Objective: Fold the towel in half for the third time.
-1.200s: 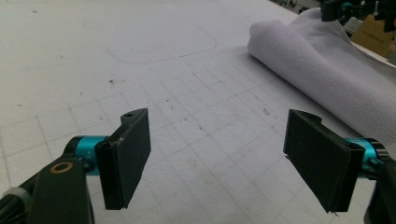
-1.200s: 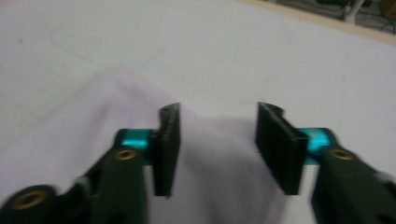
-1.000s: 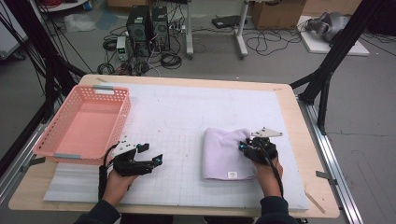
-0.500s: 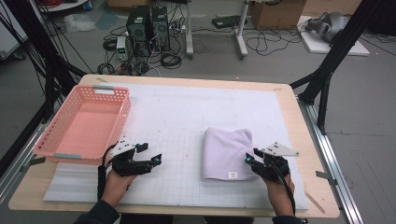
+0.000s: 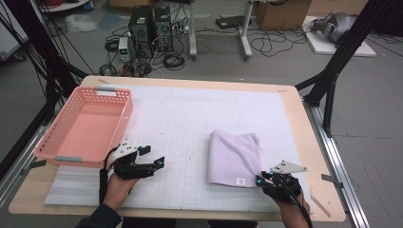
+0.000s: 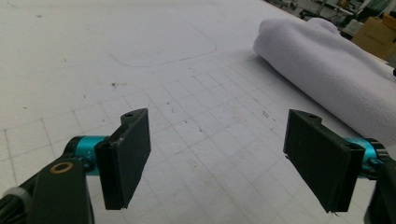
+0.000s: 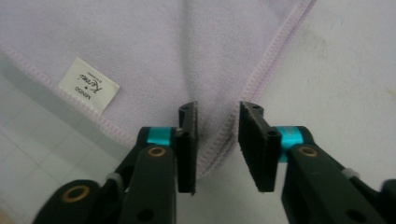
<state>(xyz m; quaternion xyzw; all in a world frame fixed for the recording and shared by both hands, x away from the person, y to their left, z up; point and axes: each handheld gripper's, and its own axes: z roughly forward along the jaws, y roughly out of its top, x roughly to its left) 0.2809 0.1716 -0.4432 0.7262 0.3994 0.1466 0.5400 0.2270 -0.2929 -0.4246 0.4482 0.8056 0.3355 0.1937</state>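
From above I see the folded towel (image 5: 235, 156) on the mat's right half, while my right gripper (image 7: 217, 140) camera shows its jaws, just closing, apart astride the corner hem, and my left gripper (image 6: 224, 163) gapes empty.

Pink plastic basket (image 5: 83, 126) with slotted walls sits at the table's left edge, partly on the white gridded mat (image 5: 190, 123) that covers most of the wooden table (image 5: 311, 142). A faint rounded outline (image 5: 187, 124) is drawn on the mat near its middle. A wooden stick (image 5: 322, 208) lies on the bare table near the front right corner. Floor behind: two black computer towers (image 5: 151, 23) amid tangled cables (image 5: 271, 45), a cardboard box (image 5: 280, 12), and black frame struts (image 5: 340, 52) at right.
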